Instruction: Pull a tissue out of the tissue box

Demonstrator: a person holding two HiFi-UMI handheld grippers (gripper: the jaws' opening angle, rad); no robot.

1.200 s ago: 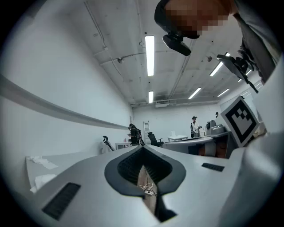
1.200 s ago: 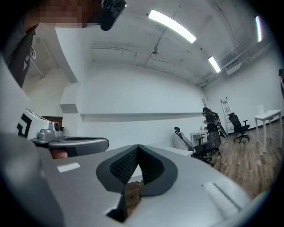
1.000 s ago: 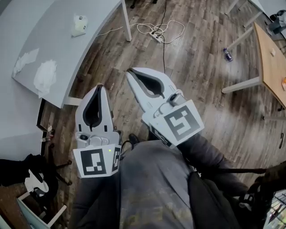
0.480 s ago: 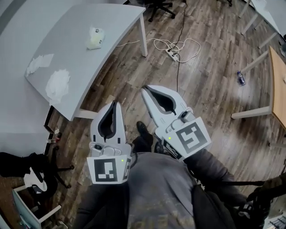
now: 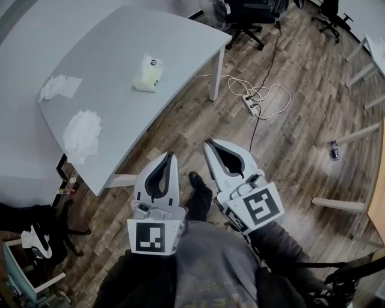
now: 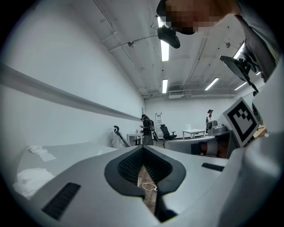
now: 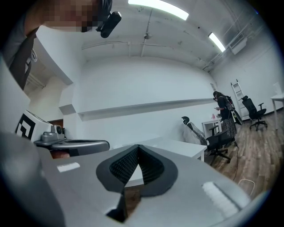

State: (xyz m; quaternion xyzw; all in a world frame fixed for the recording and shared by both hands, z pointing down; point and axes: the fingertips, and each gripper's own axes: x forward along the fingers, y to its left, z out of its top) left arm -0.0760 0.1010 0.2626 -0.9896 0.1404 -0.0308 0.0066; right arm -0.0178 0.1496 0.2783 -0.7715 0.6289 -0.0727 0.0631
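Observation:
The tissue box (image 5: 148,73), a pale soft pack, lies on the grey table (image 5: 114,42) at the upper left of the head view. My left gripper (image 5: 170,156) and right gripper (image 5: 209,143) hang side by side over the wooden floor, short of the table's near edge and well apart from the box. Both are shut and hold nothing. In the left gripper view the shut left gripper (image 6: 143,148) shows floor beyond its tips. The right gripper (image 7: 138,147) points level towards the table (image 7: 177,148). The box shows in neither gripper view.
Two loose crumpled tissues (image 5: 81,131) (image 5: 59,87) lie on the table's left part. A power strip with coiled cable (image 5: 255,101) lies on the floor beyond the grippers. Office chairs (image 5: 249,15) stand behind the table, and a bottle (image 5: 334,151) lies at the right. A person (image 6: 146,128) stands far off.
Both grippers, still shut, have travelled over the floor towards the grey table. The table and the tissue box now sit nearer and larger in the head view.

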